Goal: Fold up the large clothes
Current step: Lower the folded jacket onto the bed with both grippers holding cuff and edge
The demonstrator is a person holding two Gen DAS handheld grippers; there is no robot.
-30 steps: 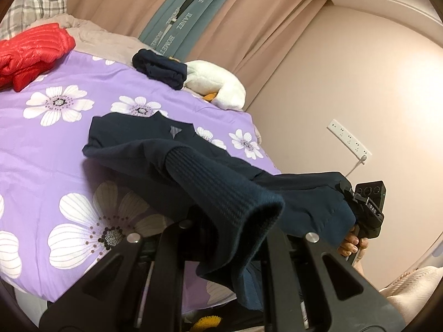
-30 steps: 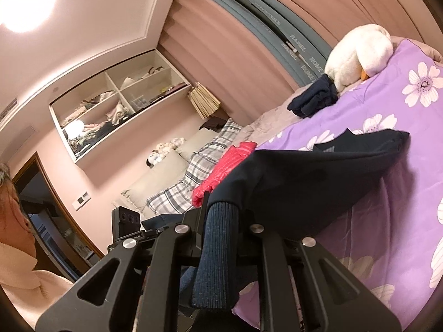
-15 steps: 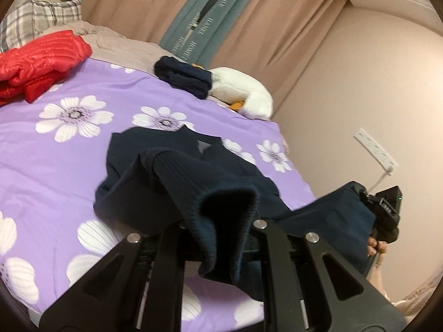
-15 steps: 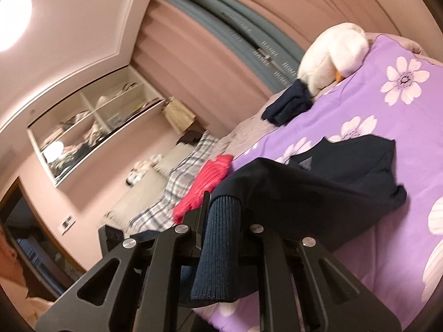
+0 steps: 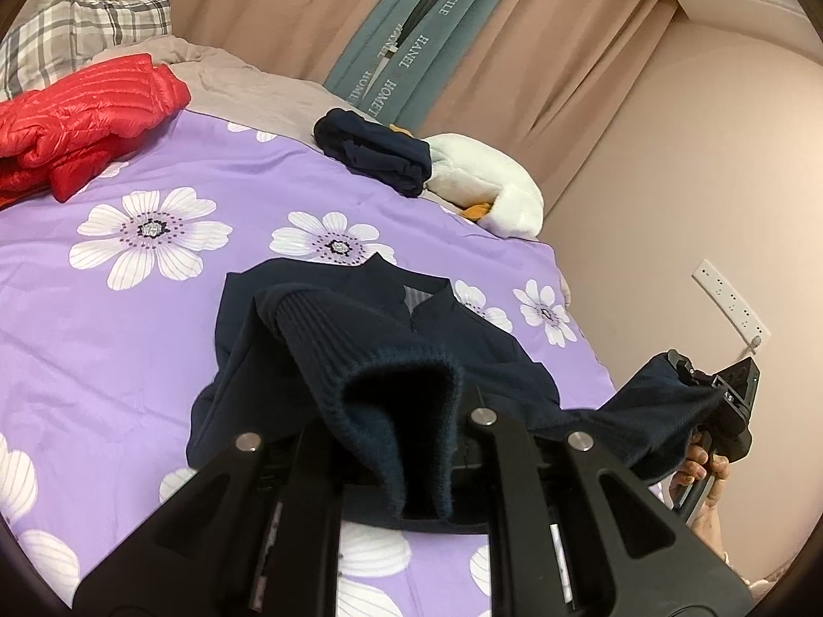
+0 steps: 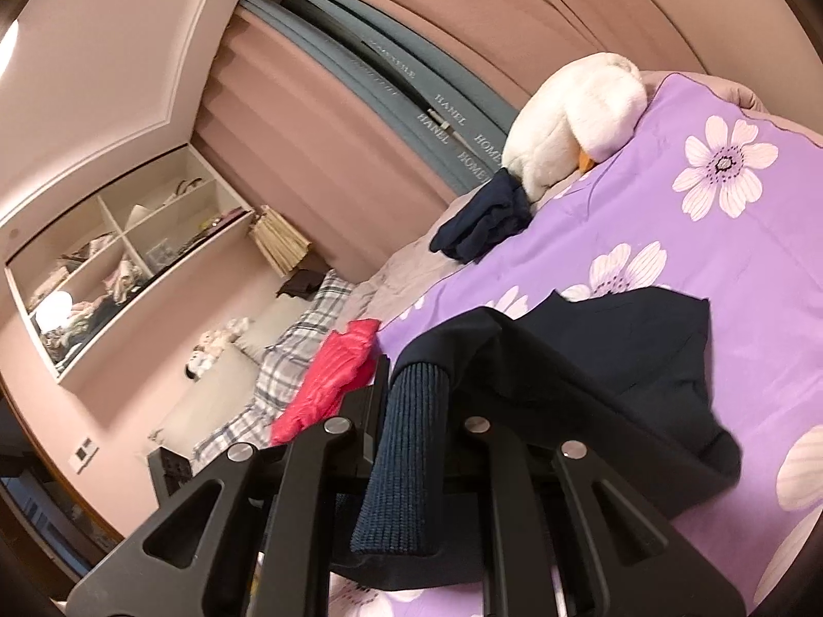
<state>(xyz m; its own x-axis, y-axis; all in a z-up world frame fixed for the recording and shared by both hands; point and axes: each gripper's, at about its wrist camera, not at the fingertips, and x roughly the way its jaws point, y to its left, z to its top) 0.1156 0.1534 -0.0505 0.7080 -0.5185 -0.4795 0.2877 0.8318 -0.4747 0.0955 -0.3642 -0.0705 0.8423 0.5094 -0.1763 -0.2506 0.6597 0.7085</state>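
A navy sweater (image 5: 370, 324) lies collar-up on the purple flowered bedspread (image 5: 128, 319), its lower part lifted toward me. My left gripper (image 5: 401, 442) is shut on one ribbed cuff (image 5: 391, 411), held above the near bed edge. My right gripper (image 6: 411, 442) is shut on the other ribbed cuff (image 6: 406, 452); the sweater body (image 6: 617, 349) trails from it onto the bed. In the left wrist view the right gripper (image 5: 720, 401) shows at the right with navy cloth in it, held by a hand.
A red puffer jacket (image 5: 77, 123) lies at the far left. A folded navy garment (image 5: 375, 154) and a white plush goose (image 5: 494, 195) sit at the far edge by the curtains. Plaid pillows (image 6: 288, 360) and a wall shelf (image 6: 118, 262) lie beyond. A power strip (image 5: 730, 303) is on the right wall.
Both grippers have moved forward over the bed with the cuffs, bunching the sweater's lower part toward its collar. Both stay shut on the cuffs.
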